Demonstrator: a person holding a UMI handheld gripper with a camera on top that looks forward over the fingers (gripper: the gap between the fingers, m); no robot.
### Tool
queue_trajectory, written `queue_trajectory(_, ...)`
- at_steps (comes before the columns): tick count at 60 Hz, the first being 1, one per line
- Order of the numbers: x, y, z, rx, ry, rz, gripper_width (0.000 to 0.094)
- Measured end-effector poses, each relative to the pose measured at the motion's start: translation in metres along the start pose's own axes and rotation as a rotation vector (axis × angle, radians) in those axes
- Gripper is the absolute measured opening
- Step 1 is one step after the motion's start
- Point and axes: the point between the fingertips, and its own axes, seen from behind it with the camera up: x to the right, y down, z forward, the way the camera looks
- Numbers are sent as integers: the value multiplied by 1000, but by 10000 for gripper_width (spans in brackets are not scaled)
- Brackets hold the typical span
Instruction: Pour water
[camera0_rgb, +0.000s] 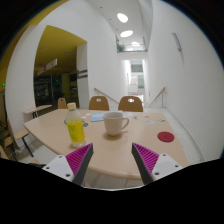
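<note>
A yellow cup (75, 128) and a white mug (116, 123) stand side by side on a round wooden table (120, 150), beyond the gripper (112, 160), which is spread wide and holds nothing. This looks like the approach step; next, the gripper likely needs to advance and close around the yellow cup.

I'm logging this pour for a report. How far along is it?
Nothing looks done yet. The gripper is open and empty. The cup with yellow liquid and the white mug stand apart on the table, beyond the fingers. Left: approach, grasp the cup, then pour, probably into the mug.
</note>
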Motion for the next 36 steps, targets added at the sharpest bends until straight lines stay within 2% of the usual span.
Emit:
queue_trajectory(18, -97, -26, 27, 43, -177, -53, 843)
queue_trajectory(36, -102, -39, 131, 58, -96, -69, 826)
